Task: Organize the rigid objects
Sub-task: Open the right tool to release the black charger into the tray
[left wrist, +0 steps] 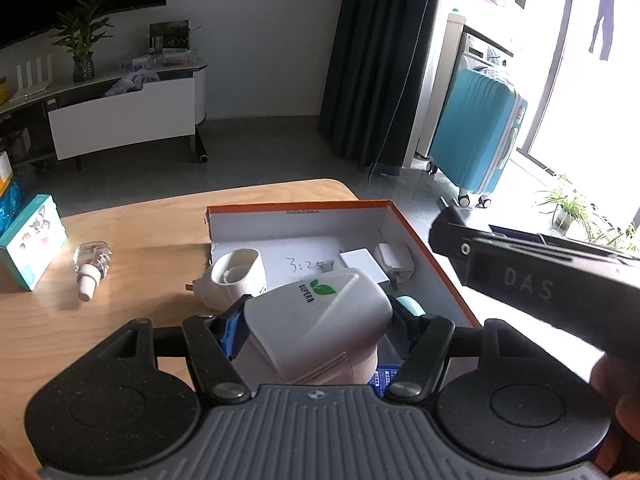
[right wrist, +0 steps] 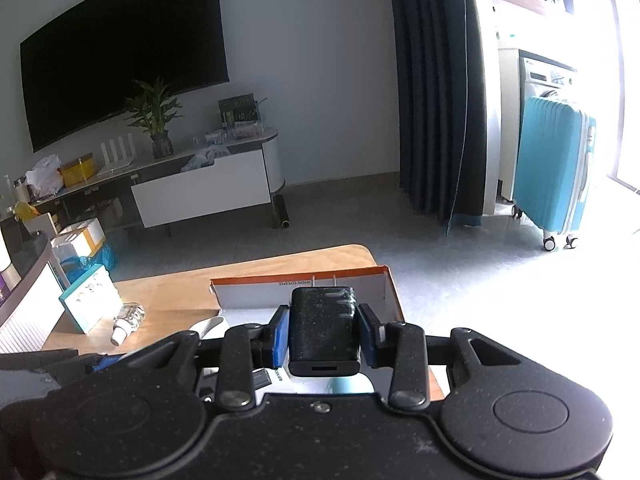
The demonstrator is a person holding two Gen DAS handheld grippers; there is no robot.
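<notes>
Left gripper [left wrist: 318, 334], in my left wrist view, pinches a white plug-in device [left wrist: 316, 320] above the near end of the orange-edged box [left wrist: 424, 248] at the wooden table's [left wrist: 152, 232] far right corner. In my right wrist view, the right gripper [right wrist: 323, 332] squeezes a black charger [right wrist: 323, 326] over that box [right wrist: 392, 292].

The white plug [left wrist: 316, 320] hides the box's [left wrist: 424, 240] near edge. The table's [left wrist: 132, 236] left side is cut off.
</notes>
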